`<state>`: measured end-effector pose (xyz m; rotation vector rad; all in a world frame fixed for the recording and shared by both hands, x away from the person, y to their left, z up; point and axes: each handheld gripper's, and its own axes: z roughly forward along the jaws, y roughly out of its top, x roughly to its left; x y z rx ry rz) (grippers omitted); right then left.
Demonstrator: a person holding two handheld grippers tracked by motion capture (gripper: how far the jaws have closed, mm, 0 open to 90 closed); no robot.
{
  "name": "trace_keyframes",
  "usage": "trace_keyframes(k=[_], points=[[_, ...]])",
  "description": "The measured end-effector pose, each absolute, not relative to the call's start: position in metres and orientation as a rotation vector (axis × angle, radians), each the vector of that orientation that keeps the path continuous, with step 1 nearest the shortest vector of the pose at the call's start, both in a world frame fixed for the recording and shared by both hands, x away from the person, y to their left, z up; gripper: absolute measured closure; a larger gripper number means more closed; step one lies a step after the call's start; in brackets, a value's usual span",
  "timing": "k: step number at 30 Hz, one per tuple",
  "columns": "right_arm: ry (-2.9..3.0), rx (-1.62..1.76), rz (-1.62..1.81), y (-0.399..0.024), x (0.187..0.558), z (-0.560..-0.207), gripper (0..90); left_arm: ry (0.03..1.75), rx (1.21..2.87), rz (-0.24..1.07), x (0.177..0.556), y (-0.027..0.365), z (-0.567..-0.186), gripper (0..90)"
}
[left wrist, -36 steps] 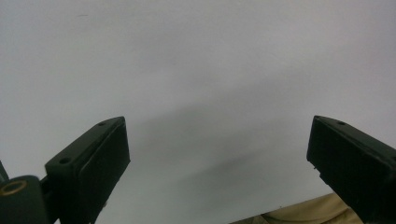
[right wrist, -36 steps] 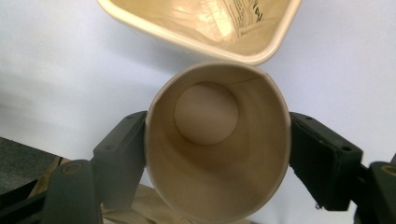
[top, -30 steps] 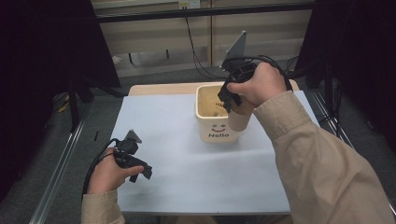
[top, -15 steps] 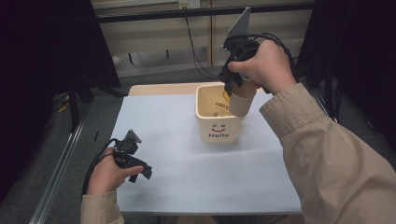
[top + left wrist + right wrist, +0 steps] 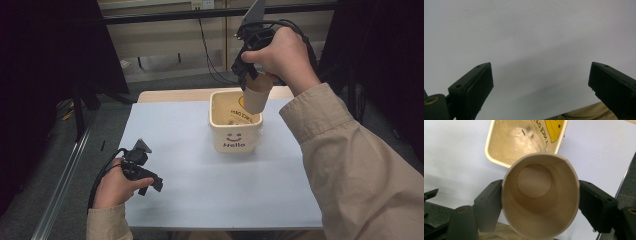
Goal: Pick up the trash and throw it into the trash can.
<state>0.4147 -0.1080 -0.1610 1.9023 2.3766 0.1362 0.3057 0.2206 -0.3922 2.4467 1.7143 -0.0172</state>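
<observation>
Pale grey bench carries the cream square "Hello" bin; above it your right gripper pinches a brown paper cup between its fingers. Your left gripper rests with fingers spread.

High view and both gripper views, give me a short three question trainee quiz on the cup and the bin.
1. True or false: the right gripper is shut on the paper cup.
2. What is printed under the smiley on the cream bin?
3. The left gripper is: A open over the table, B holding the cup, C inside the bin.

Key: 1 true; 2 Hello; 3 A.
</observation>
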Motion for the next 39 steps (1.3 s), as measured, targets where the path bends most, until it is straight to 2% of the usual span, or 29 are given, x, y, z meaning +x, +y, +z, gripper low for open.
trace_keyframes(k=[15,30,39], points=[[2.343,1.927,0.111,-0.109,0.437,-0.170,24.6,1.705,2.459,-0.017,0.306,0.221,-0.392,5.7],[2.343,1.913,0.121,-0.085,0.470,-0.183,24.4,1.692,2.443,-0.011,0.306,0.223,-0.390,5.7],[2.330,1.894,0.109,-0.083,0.476,-0.191,24.0,1.687,2.444,-0.012,0.306,0.226,-0.389,5.7]])
